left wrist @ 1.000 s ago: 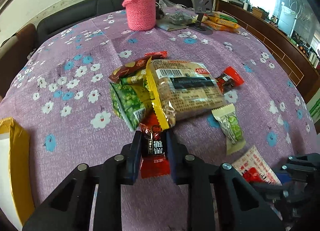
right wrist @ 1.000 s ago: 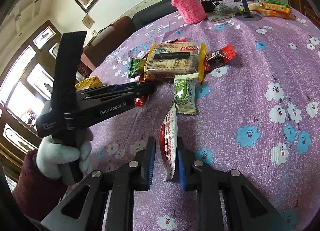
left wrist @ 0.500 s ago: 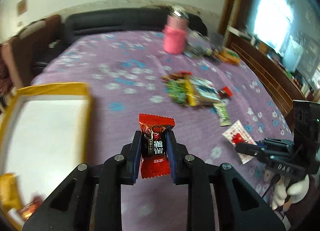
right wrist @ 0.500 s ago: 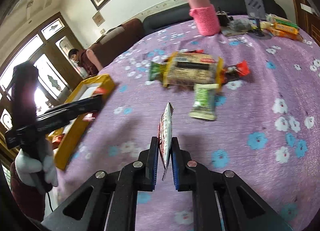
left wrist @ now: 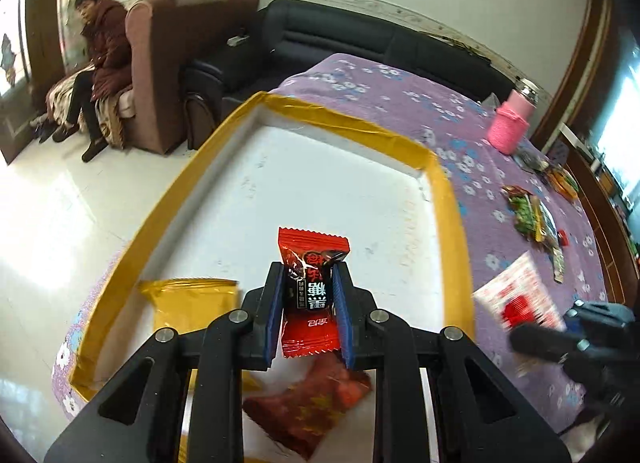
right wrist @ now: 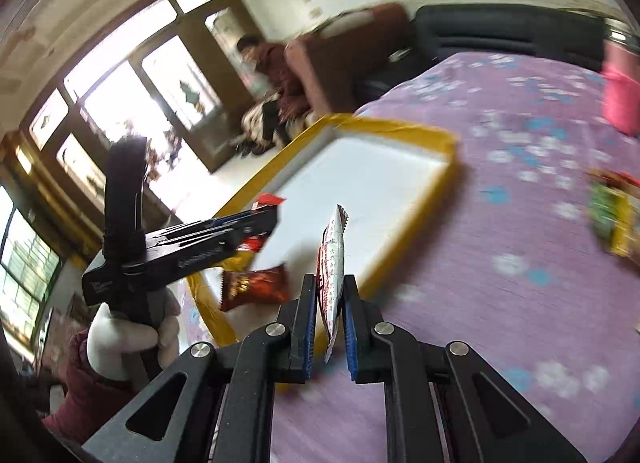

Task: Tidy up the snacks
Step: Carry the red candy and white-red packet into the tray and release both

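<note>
My left gripper (left wrist: 309,283) is shut on a red candy packet (left wrist: 311,263) and holds it above the white tray with a yellow rim (left wrist: 328,119). A yellow packet (left wrist: 192,303) and a dark red packet (left wrist: 316,403) lie in the tray. My right gripper (right wrist: 328,303) is shut on a white and red sachet (right wrist: 332,259), held edge-on just over the tray's near rim (right wrist: 400,251). The left gripper (right wrist: 248,223) also shows in the right wrist view, over the tray. More snacks (left wrist: 536,219) lie on the purple cloth to the right.
The tray sits at the table's left edge, beside the white floor. A pink-sleeved bottle (left wrist: 512,123) stands at the far side of the table. A person (left wrist: 100,63) sits in a brown armchair beyond the table. A black sofa (left wrist: 360,43) lies behind.
Both grippers have swung left from the snack pile to the tray, each still holding its packet. The left one now hangs over the tray's inside.
</note>
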The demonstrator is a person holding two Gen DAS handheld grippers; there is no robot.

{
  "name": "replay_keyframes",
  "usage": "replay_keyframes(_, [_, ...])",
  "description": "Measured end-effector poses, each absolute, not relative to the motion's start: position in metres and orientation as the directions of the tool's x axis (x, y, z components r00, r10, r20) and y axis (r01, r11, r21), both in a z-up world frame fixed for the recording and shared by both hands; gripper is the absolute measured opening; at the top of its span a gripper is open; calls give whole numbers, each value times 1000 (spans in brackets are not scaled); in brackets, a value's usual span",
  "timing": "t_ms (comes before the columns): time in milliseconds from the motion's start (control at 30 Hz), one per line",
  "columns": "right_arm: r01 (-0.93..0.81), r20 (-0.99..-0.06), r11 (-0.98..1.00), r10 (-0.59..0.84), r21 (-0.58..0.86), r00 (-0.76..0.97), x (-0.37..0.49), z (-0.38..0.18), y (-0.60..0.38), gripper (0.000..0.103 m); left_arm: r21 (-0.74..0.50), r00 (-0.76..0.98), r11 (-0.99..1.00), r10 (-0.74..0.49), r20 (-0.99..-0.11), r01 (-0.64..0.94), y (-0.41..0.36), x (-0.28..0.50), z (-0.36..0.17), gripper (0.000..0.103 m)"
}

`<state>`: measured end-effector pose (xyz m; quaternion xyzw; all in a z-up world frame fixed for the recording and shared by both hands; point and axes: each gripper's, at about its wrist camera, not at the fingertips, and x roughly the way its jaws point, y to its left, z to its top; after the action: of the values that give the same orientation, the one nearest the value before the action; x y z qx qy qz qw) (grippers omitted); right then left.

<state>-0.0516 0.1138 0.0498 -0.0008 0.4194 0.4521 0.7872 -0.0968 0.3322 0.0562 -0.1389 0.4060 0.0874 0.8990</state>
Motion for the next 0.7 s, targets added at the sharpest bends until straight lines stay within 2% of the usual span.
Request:
replay_keyframes(200, [-755, -731, 589, 645, 289, 223, -50, 25, 190, 12, -253, 669, 914, 25, -743, -316, 361, -105, 54, 21])
replay_keyframes(367, [-769, -769, 589, 603, 249, 213, -47, 7, 219, 17, -307, 720, 893, 26, -693, -328, 371, -141, 67, 22])
replay_keyframes(533, [-775, -738, 592, 621, 222, 263, -53, 16, 209, 30, -359, 766, 862, 51, -641, -358, 368, -172, 79, 42])
replay_keyframes(567, [-769, -721, 597, 634, 228, 279, -54, 21, 202, 33, -363, 771, 858, 58, -634, -364, 365, -175, 81, 44])
replay_keyframes(633, [-759, -694, 610, 648, 228, 313, -57, 31, 188, 37, -383, 780, 848, 56, -623, -367, 356, -177, 86, 56])
replay_keyframes(700, [-746, -657, 635, 653, 202, 378, -61, 46, 164, 43, -414, 802, 844, 31, -596, -341, 344, -181, 90, 62])
